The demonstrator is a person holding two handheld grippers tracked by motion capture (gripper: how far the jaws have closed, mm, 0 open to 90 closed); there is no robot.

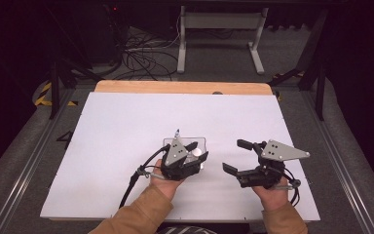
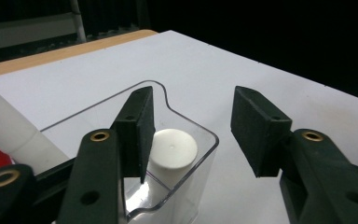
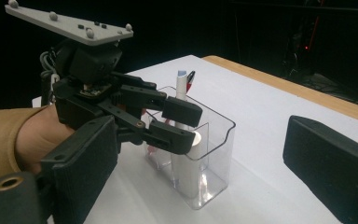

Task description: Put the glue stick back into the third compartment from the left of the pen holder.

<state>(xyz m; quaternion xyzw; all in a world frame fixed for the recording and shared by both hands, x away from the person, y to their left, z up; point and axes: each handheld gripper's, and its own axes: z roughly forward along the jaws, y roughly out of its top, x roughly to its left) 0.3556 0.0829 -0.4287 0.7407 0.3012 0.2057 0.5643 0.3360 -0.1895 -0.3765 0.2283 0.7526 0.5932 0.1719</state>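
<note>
The right gripper point(image 1: 233, 156) is released, near the clear holder point(image 3: 214, 140); the left gripper point(image 3: 179, 122), also released, straddles its wall beside a white tube point(image 2: 172, 148).

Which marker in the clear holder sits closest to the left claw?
The white round-capped marker standing in the corner of the clear plastic holder, right beside one jaw of the open left claw. The other white marker stands farther off, toward the holder's other end.
</note>
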